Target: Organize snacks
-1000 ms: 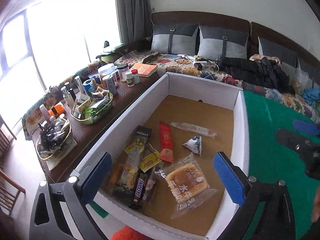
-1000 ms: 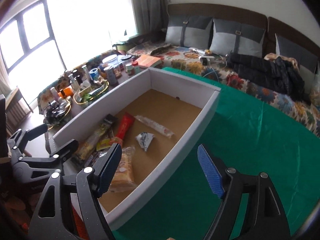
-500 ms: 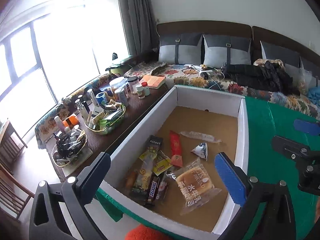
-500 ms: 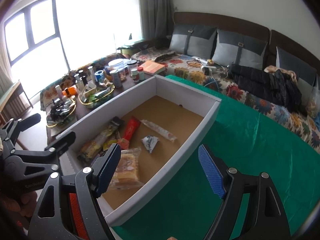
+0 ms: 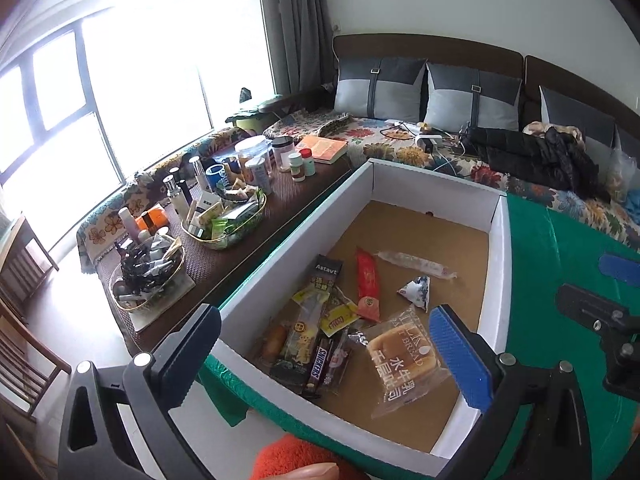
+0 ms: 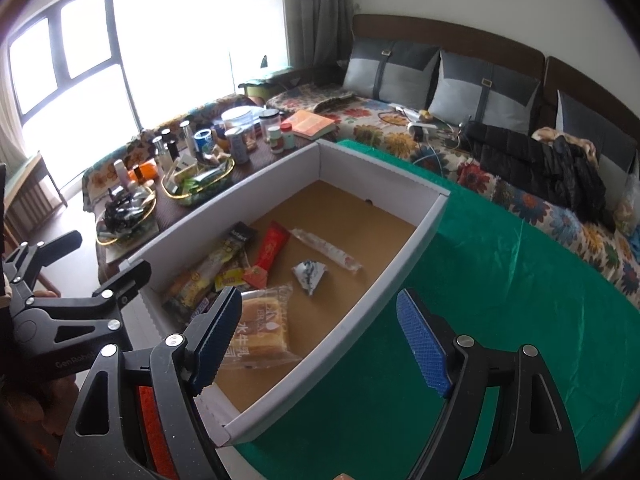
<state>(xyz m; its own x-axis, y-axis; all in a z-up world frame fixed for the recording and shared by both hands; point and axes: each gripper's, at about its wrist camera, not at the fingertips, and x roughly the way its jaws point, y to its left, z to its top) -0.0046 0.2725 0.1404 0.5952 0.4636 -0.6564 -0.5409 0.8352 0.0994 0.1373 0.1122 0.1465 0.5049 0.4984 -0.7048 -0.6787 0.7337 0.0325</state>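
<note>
Left wrist view: the left tongs [image 5: 324, 352] hang spread and empty over the near end of the white box [image 5: 498, 264] on the green-covered bench [image 5: 560, 280]. Snacks lie inside toward seven o'clock: a bread packet [image 5: 402, 354], a Snickers bar [image 5: 320, 364], a red sachet [image 5: 367, 280] (others overlap). The right tongs [image 6: 320, 344] gape wide too, holding nothing, above the box's near right wall.

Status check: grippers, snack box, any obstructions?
Left gripper and right gripper open, empty. Snacks lie loose in white cardboard box on green cloth; wrapped bread nearest. Nothing blocking.
</note>
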